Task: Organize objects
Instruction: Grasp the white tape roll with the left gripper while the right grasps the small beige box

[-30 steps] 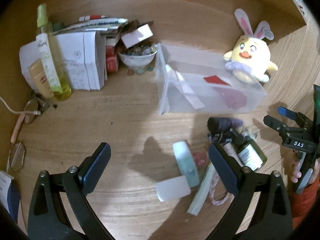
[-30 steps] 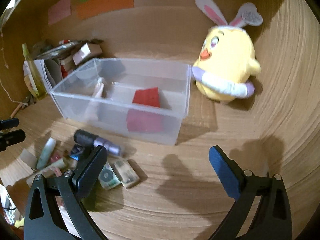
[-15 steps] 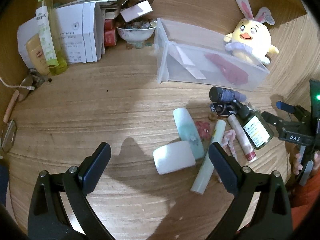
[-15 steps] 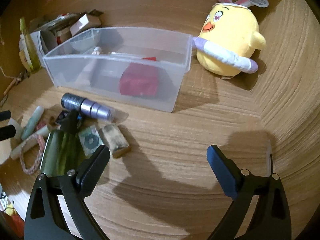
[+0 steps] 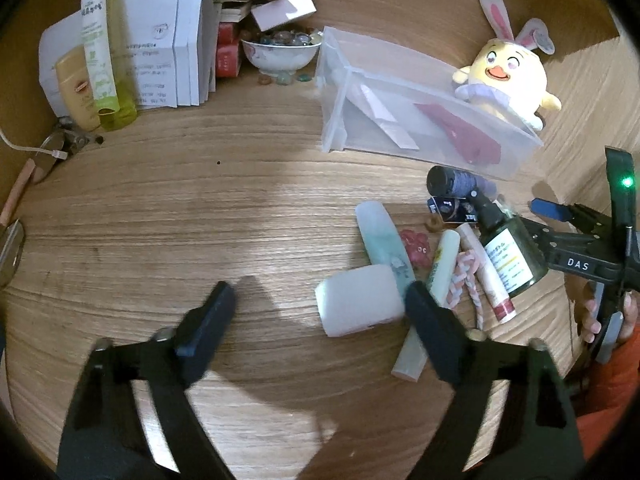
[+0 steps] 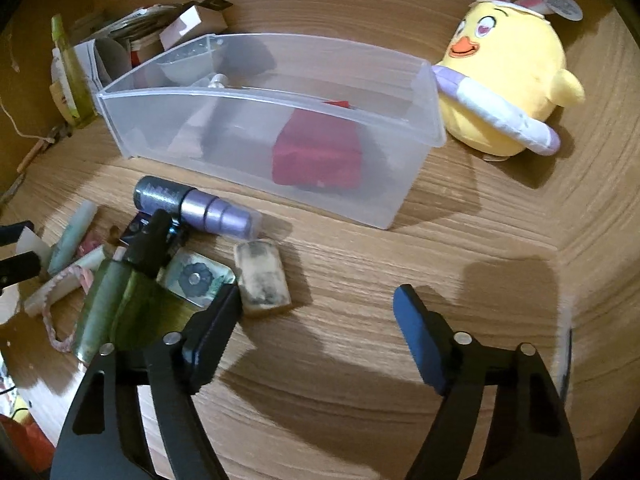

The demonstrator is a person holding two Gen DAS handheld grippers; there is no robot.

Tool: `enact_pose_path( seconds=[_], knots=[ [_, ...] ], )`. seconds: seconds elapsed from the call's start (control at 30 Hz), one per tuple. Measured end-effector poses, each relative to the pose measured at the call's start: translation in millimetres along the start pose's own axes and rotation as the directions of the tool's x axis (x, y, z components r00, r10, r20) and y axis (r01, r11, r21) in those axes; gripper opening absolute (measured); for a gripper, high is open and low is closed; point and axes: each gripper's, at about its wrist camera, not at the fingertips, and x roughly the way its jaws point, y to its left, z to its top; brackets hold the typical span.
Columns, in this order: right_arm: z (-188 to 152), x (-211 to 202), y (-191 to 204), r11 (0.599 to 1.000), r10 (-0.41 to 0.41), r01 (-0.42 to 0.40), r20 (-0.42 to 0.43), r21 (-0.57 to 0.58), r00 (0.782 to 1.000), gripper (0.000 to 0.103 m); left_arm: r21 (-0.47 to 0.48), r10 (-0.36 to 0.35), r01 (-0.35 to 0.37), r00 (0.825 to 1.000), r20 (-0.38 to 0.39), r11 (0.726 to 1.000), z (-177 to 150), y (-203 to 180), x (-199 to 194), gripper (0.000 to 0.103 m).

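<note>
On the wooden desk (image 5: 168, 216) a clear plastic bin (image 6: 256, 92) stood in front of a yellow plush chick (image 6: 516, 80) with rabbit ears, the toy just beside the bin's right end. Inside the bin lay a red box (image 6: 316, 156) and a pale tube. Before the bin, a heap of small toiletries lay loose on the desk: a purple bottle with a dark cap (image 6: 200, 208), a dark green dropper bottle (image 5: 508, 252), a pale teal tube (image 5: 382, 240), a white block (image 5: 358, 306), a long light-green tube (image 5: 436, 276), a pink-and-white braided cord (image 5: 460, 276) and two small square packets (image 6: 262, 280).

The left gripper (image 5: 320, 312) hung above the desk with its jaws spread wide and nothing between them; its right finger overlapped the white block and the light-green tube in view. The right gripper (image 6: 320, 316) was likewise wide open and held nothing, its left finger close to the green bottle and the packets.

At the back of the desk stood white cartons (image 5: 160, 52), a yellow-green bottle (image 5: 104, 48) and a bowl of stones (image 5: 280, 50).
</note>
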Motion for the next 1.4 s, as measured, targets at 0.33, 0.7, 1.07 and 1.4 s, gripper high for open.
enact_pose_path(
  seconds=[0.33, 0.7, 1.07, 1.4],
  knots=[
    [10, 7, 3, 0.999, 0.047, -0.047, 0.012, -0.011, 0.999, 0.046, 0.003, -0.075, 0.075, 0.997, 0.009, 0.997, 1, -3, -3, 0.048],
    [13, 8, 8, 0.998, 0.056, -0.056, 0.021, -0.011, 0.998, 0.022, 0.017, -0.048, 0.047, 0.997, 0.064, 0.999, 3, -6, -17, 0.042],
    [12, -27, -19, 0.994, 0.041, -0.053, 0.121, 0.099, 0.992, 0.022, -0.014, -0.014, 0.016, 0.988, 0.154, 1.000, 22, 3, -38, 0.042],
    [18, -54, -27, 0.988, 0.052, -0.080, 0.211, 0.130, 0.976, 0.022, 0.021, -0.038, 0.034, 0.967, 0.254, 0.999, 48, -15, -56, 0.042]
  ],
)
